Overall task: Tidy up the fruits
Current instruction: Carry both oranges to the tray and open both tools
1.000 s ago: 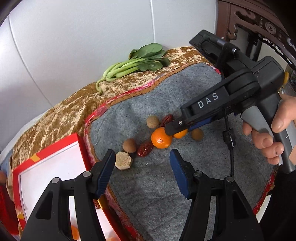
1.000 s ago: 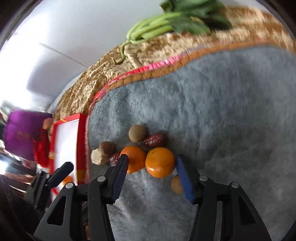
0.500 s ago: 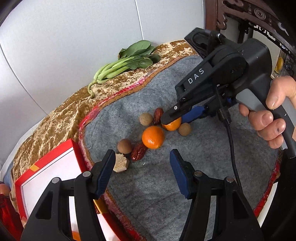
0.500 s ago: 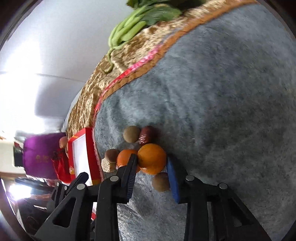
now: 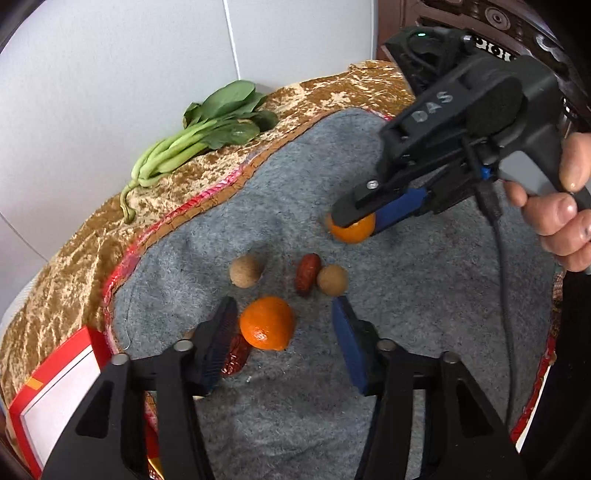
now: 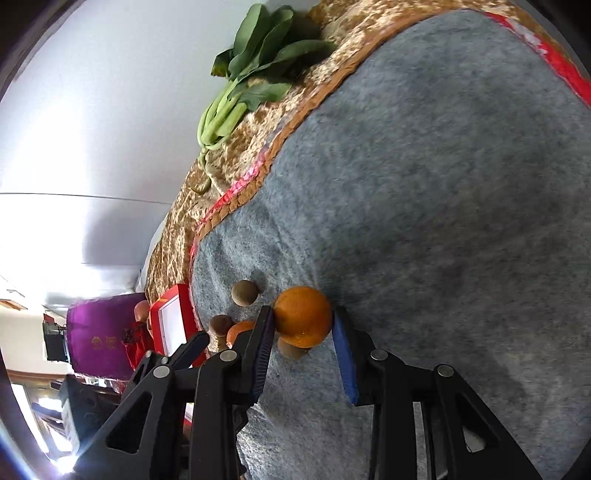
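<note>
My right gripper [image 6: 303,325] is shut on an orange [image 6: 303,316] and holds it above the grey felt mat [image 6: 424,184]; it shows in the left wrist view [image 5: 352,227] too. My left gripper [image 5: 280,334] is open, its fingers on either side of a second orange [image 5: 267,324] lying on the mat. Two round brown fruits [image 5: 246,271] [image 5: 332,280] and a red date [image 5: 307,273] lie just beyond it. Another red date [image 5: 236,356] lies partly under the left finger.
A bunch of leafy greens [image 5: 199,129] lies on the gold cloth at the back by the white wall. A red box with a white inside [image 5: 55,398] sits at the mat's left edge. A dark wooden chair [image 5: 517,22] stands at the back right.
My right gripper closed on one orange and lifted it away to the right. My left gripper moved forward and down around the other orange.
</note>
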Available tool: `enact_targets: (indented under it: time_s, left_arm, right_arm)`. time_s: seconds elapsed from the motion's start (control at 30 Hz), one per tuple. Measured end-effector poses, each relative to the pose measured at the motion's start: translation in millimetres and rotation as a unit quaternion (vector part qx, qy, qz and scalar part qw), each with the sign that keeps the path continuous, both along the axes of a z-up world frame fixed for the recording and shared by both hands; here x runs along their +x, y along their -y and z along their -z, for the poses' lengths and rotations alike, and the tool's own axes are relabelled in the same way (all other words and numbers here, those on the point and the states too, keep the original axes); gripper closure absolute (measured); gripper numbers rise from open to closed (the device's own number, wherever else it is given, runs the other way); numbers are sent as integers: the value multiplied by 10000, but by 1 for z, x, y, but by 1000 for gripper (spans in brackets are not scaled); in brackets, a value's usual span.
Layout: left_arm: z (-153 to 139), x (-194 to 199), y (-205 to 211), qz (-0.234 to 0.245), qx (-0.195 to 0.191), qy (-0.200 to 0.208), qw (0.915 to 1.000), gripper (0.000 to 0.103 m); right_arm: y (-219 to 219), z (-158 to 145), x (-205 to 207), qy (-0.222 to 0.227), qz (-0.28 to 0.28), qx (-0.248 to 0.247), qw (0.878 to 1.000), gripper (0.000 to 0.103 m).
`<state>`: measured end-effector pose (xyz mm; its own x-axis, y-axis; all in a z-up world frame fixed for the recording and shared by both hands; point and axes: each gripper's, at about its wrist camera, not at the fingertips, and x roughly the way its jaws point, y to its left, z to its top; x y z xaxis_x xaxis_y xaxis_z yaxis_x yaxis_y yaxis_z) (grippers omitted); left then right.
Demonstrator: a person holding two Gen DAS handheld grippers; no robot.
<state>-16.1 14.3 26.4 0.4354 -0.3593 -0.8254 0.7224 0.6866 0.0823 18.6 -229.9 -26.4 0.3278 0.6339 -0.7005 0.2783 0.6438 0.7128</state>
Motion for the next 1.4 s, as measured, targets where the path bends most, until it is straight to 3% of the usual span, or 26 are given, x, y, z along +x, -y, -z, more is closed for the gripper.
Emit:
enact_targets:
  time_s: [0.07, 0.13, 0.4, 0.87, 1.03, 1.2, 1.4]
  left_arm:
    - [2, 5, -1, -1, -102, -127, 9999, 68]
    - [2, 5, 1, 61, -76, -84, 9999, 70]
    - [7, 5, 1, 124, 240, 75, 9996, 70]
    - [21, 9, 1, 135, 387, -158, 9990, 70]
    - [13, 8, -4, -18, 122, -242, 9996, 70]
    - [-15, -8, -21, -252, -93, 80, 9996, 70]
    - [-41, -29, -73, -1127, -180, 278, 9931, 70]
  right_arm:
    - [4, -2, -1, 27, -18, -20, 10000, 71]
    - [3, -5, -1, 40, -37, 10, 10000, 71]
    - [-17, -9, -3, 80, -67, -7, 9999, 71]
    - [-34, -17, -7, 216, -85, -67, 9997, 71]
    - [-42, -27, -7, 390, -145, -73, 9991, 71]
    - [-60, -39, -7, 639, -276, -34, 9976, 71]
    - [-110, -50, -8, 994, -798, 5, 9918, 71]
